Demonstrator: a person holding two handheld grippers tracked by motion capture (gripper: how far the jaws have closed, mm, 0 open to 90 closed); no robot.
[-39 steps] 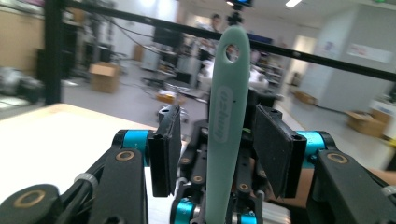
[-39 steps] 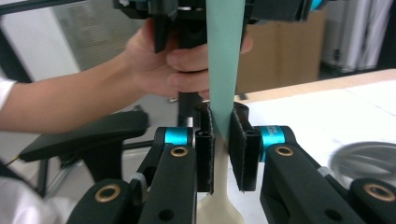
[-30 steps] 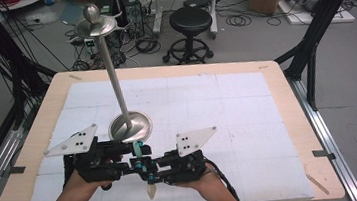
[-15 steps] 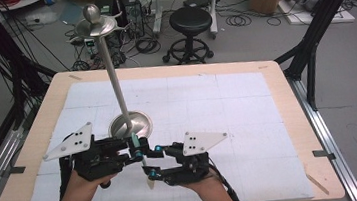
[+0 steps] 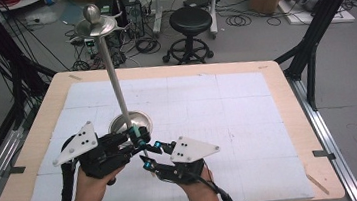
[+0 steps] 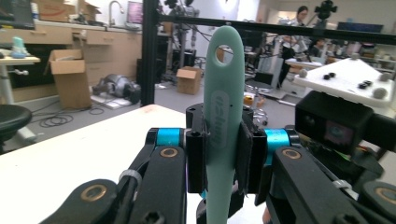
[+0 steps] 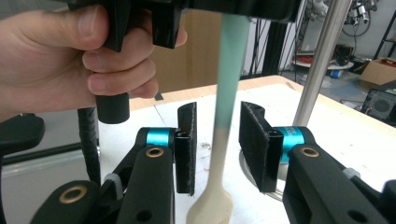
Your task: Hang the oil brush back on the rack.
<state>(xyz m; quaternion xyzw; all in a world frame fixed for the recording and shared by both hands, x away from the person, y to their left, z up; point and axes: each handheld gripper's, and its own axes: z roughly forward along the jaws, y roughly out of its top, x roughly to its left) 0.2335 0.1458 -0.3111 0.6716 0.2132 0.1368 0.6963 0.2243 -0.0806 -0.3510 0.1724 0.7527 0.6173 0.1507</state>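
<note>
Near the table [image 5: 286, 94]'s front edge, my left gripper [image 6: 224, 154] clamps a mint-handled brush [image 6: 224, 116] upright. My right gripper [image 7: 217, 144], jaws just closing, brackets it untouched; that view reveals its cream head, the left gripper view its hanging hole.

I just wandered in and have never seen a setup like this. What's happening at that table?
A person at the table holds a handheld gripper in each hand. The left gripper is clamped on the green handle of a small brush, holding it upright with its cream head hanging down. The right gripper sits lower, its jaws on either side of the brush's stem with gaps on both sides; they have just been closing. Right behind stands a metal stand with a round base.
</note>
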